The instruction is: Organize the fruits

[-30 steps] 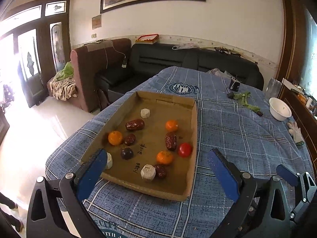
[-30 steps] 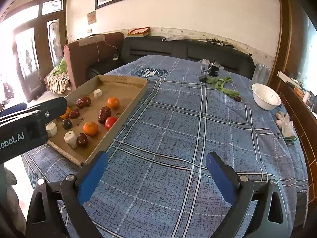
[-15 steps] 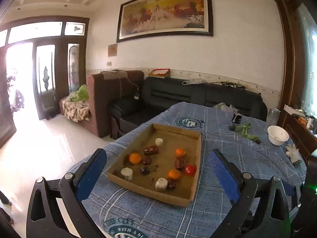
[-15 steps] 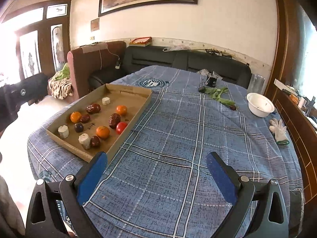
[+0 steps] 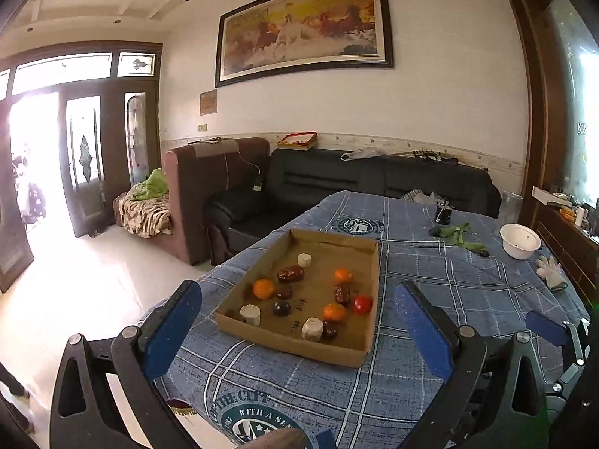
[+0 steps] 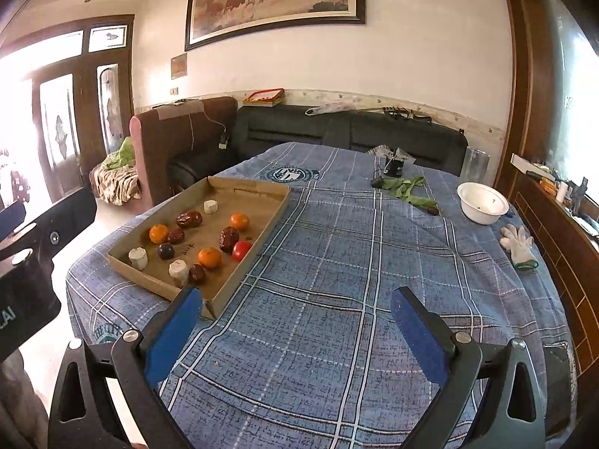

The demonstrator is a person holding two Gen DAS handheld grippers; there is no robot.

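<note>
Blue plaid tablecloth, pale grid lines, round dark-teal and white emblems. Brown cardboard tray. Inside: orange tangerines, dark reddish-brown dates, red tomato at 3 o'clock, dark purple plum, off-white chunks. White bowl, white glove, green leaves at 1 o'clock. Gripper pads bright blue, frames black.

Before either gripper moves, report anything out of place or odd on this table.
In the cardboard tray, oranges, dates, the red fruit and pale chunks lie mixed, unsorted. A lone white glove and green leaves lie loose on the blue cloth. Nothing looks spilled or broken.
</note>
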